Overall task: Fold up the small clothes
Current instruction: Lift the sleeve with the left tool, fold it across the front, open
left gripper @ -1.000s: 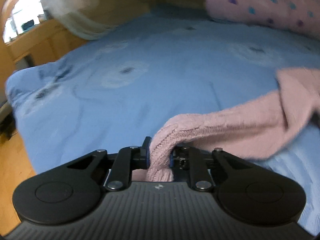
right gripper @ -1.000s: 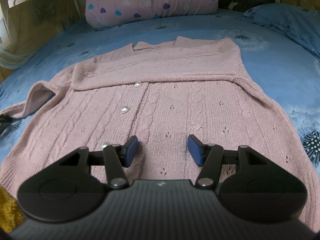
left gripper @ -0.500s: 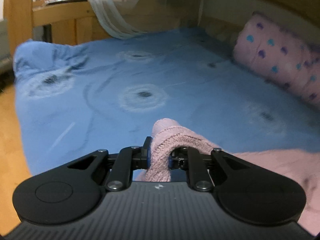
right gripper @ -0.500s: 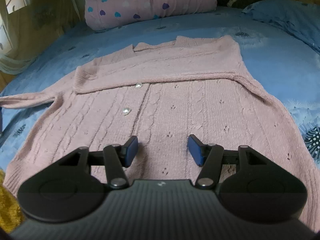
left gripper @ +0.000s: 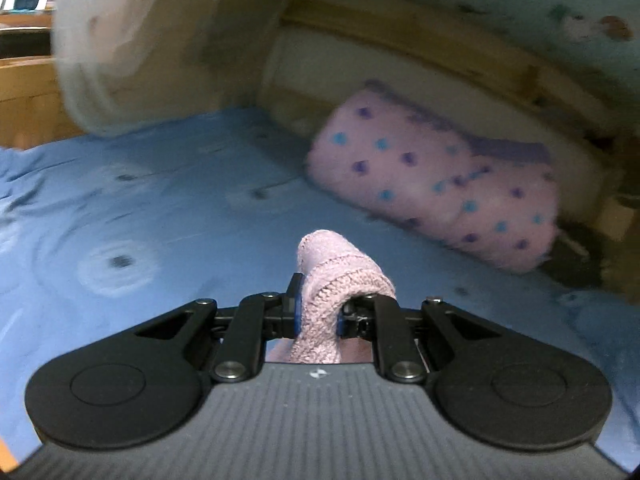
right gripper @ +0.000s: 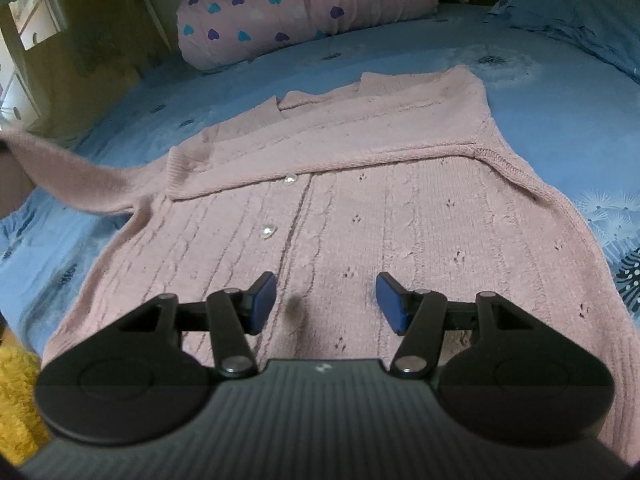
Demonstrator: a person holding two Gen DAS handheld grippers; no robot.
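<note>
bed sheet [right gripper: 540, 112]: blue, dandelion print, fills both views; everything is laid on it.
pillow [right gripper: 304, 8]: pink with hearts, top centre of right wrist view; seen at right of centre in left wrist view, blurred.
cardigan [right gripper: 400, 232]: pink cable knit, spread flat, centre of right wrist view; collar toward the upper frame, hem toward the lower frame and hidden in part by the gripper body. One sleeve is already laid across the chest as a horizontal band.
buttons [right gripper: 291, 179]: two seen, on the placket left of centre.
free sleeve [right gripper: 80, 176]: raised off the sheet, stretched from the shoulder at centre left out to the left edge of right wrist view. Long axis runs left to right, slightly rising leftward.
sleeve cuff [left gripper: 336, 280]: bunched, lower centre of left wrist view, poking up past the pads.
left gripper [left gripper: 318, 314]: clenched on the sleeve cuff, knit pinched between the blue pads.
right gripper [right gripper: 326, 300]: released, nothing between the pads; held low above the lower body panel of the cardigan, contact cannot be told.
key relation: sleeve is held at its far end by the left gripper, cardigan body lies to the right of it; the left one is judged nearer and alone engaged.
next move (judged): sleeve to be carried rightward across the chest, over the folded band.
risk (judged): body may be dragged if not pinned.
</note>
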